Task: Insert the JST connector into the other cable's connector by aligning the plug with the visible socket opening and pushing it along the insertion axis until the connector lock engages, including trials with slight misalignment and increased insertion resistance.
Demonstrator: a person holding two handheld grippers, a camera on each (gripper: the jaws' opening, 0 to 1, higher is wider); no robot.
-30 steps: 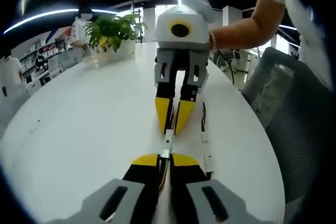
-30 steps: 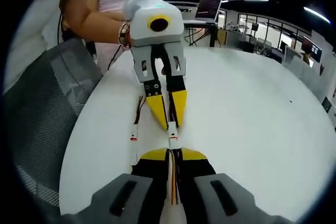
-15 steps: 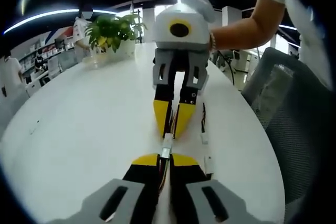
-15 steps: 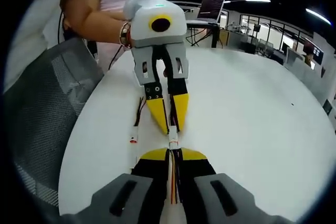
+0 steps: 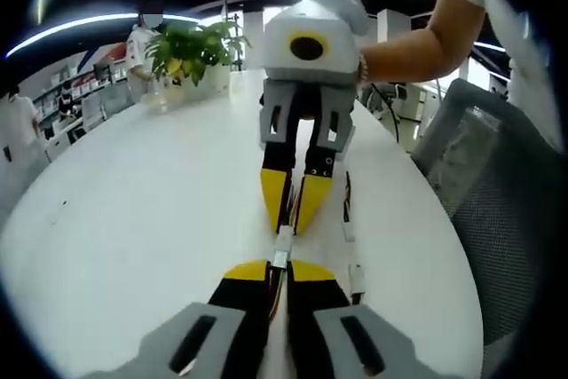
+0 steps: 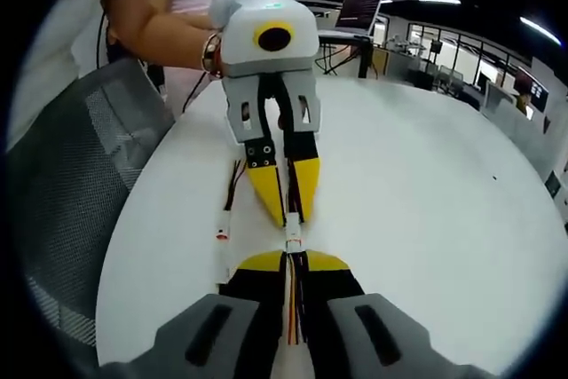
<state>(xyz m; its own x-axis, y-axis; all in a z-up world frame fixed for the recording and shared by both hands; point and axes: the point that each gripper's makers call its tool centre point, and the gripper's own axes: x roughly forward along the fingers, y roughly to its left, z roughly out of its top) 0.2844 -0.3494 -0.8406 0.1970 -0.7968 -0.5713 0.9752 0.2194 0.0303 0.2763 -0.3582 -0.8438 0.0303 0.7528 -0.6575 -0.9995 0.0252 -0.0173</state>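
Observation:
Two yellow-tipped grippers face each other tip to tip above a white table (image 5: 133, 201). My left gripper (image 5: 278, 266) is shut on a cable whose small white JST connector (image 5: 282, 246) sticks out of its tips. The right gripper (image 5: 289, 219) comes in opposite, shut on the other cable. In the right gripper view my right gripper (image 6: 292, 257) holds its white connector (image 6: 291, 243), with red and yellow wires running back between the jaws, and the left gripper (image 6: 288, 210) meets it. The two connectors touch end to end; whether they are locked together I cannot tell.
A spare cable with a white connector (image 5: 347, 230) lies on the table beside the grippers; its twin shows as the spare cable (image 6: 229, 219). A potted plant (image 5: 193, 55) stands at the far end. Grey mesh chair (image 5: 497, 193) borders the table edge. A laptop (image 6: 359, 8) sits far off.
The two grippers hold almost the same pose; the views have shifted only slightly and the gap between the connector tips looks marginally tighter.

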